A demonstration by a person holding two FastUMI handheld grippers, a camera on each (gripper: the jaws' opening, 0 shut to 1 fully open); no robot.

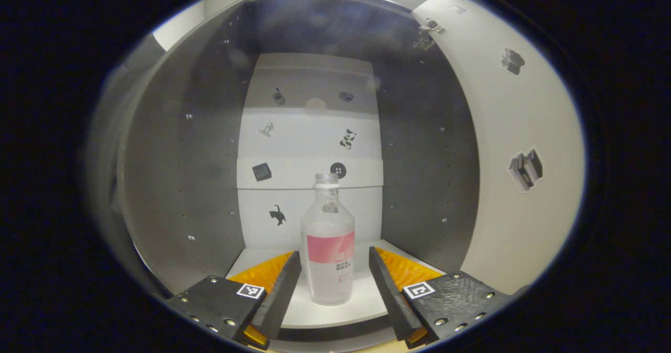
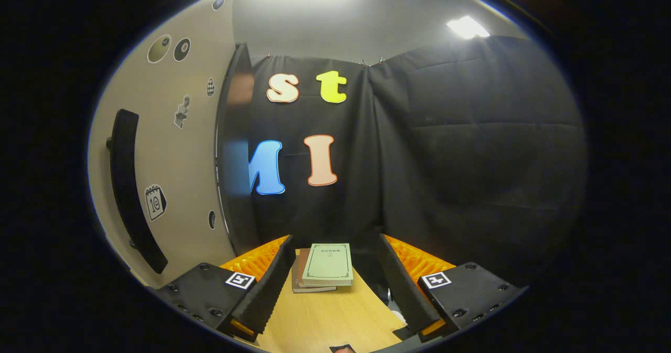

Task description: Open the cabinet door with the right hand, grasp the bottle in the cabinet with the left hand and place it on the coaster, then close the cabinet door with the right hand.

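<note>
Clear plastic with a pink label: that is the one bottle [image 1: 328,243], standing upright on the cabinet floor [image 1: 335,311] squarely between your left gripper [image 1: 335,285] jaws, which are spread wide with a gap on either side and grip nothing yet. You seem to be at the grasp step; next, ease forward a little and close on the body around the label. Your right gripper [image 2: 335,282] is likewise wide open and empty, with two stacked books [image 2: 324,266] on the wooden table [image 2: 330,316] just ahead between its jaws. Left of them stands the open cabinet door [image 2: 173,164] with its one dark handle [image 2: 128,190].
</note>
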